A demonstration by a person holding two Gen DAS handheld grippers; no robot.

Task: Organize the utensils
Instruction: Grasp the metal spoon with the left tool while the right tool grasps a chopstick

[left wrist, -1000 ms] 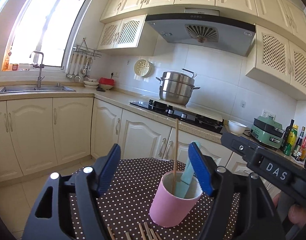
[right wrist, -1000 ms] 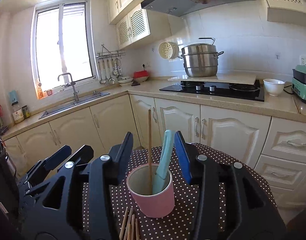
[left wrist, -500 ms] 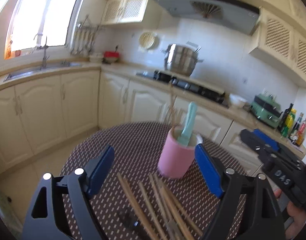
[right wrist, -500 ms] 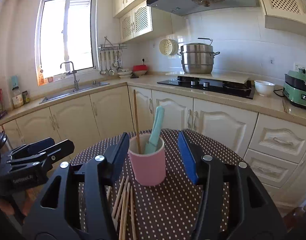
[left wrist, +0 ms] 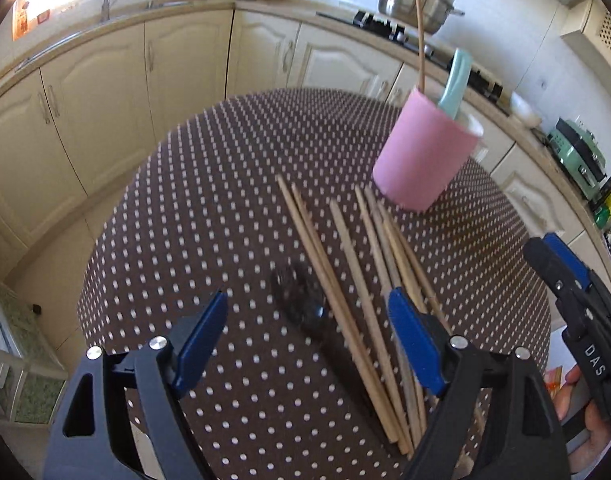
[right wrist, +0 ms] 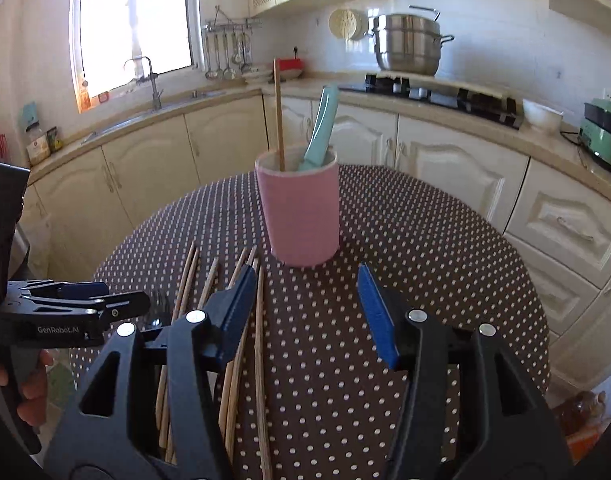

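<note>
Cream kitchen cabinets curved behind the round desk, which wore a brown cloth with white dots. On it we saw a pink cup standing upright, with one wooden chopstick and a pale teal utensil handle rising from it. Near the cup, loose wooden chopsticks lay in a rough fan on the cloth, and a dark spoon-like utensil, blurred, lay beside them. Our left hand-held gripper hung over the chopsticks with its jaws spread wide and nothing pressed between them. Our right hand-held gripper pointed toward the cup, jaws apart and empty, its left finger over the chopsticks.
</note>
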